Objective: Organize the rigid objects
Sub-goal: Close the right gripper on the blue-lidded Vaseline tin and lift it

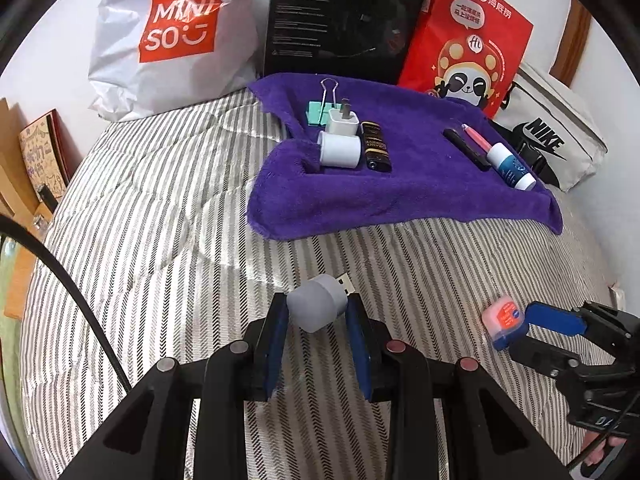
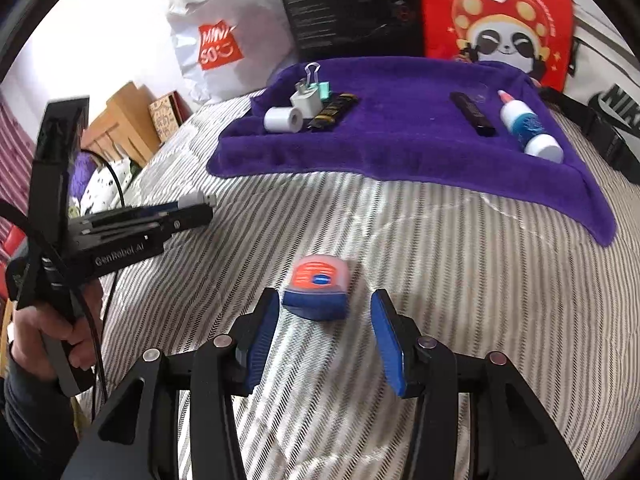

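From the left wrist camera, the left gripper [image 1: 316,316] was seen at six o'clock with its blue fingers [image 1: 276,344] pinched on a small grey USB light [image 1: 318,304], the metal plug pointing toward one o'clock above the striped bed [image 1: 160,208]. At four o'clock the right gripper [image 1: 516,326] was seen at a small orange and blue box [image 1: 503,318]; whether it was touched could not be told there. A purple towel [image 1: 400,196] was spread at twelve o'clock, with a binder clip [image 1: 322,104], a white charger [image 1: 344,120], a white roll [image 1: 340,149] and a black lighter [image 1: 376,146] grouped on it, and a black pen [image 1: 466,148] and a glue bottle [image 1: 510,166] placed toward two o'clock.

From the right wrist camera, the right gripper [image 2: 326,340] was seen with fingers [image 2: 260,340] spread, and the box [image 2: 318,288] lay on the bed [image 2: 440,280] between their tips, untouched. The left gripper [image 2: 200,200] was seen at nine o'clock, held by a hand [image 2: 48,340]. The towel [image 2: 400,148] was seen at twelve o'clock.
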A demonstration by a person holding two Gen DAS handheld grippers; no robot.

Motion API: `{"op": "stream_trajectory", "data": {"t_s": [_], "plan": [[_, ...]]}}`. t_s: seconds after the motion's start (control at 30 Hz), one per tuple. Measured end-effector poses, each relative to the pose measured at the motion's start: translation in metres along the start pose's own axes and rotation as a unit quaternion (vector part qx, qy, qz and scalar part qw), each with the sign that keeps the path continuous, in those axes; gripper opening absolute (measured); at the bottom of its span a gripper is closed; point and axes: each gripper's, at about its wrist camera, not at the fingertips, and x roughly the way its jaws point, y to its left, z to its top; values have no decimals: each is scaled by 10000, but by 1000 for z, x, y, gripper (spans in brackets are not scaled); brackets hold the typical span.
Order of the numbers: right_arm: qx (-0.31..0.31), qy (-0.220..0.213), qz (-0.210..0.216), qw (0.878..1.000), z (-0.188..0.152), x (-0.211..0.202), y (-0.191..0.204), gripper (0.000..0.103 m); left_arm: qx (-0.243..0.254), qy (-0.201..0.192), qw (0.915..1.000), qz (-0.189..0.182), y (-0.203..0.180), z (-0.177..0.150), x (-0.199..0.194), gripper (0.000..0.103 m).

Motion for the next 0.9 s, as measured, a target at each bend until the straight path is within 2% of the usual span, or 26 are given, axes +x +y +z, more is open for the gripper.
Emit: {"op": "stream_trajectory", "data": {"t_s": [0.13,0.3,0.43,0.63,0.9], "plan": [[-31,-13,-100,9999,2,8,7,47,-19,-20,10000,-50,3,-3,-1,28],[-308,-63,-435,9986,0,18,17,47,-107,-29,9999,-86,5,-5,0,28],[-636,-88,-735,9952,-3,17,21,37,-196,-51,9997,-132,8,-7,1,28],[-473,-115,-955,9942,-5,0,-2,37,-206,-70,9996,-165,7,-8,-1,28],[-384,-82,-1092,9932,-9,8,-10,37,-138,-34,9999,-67,3,-7,2,28]]}}
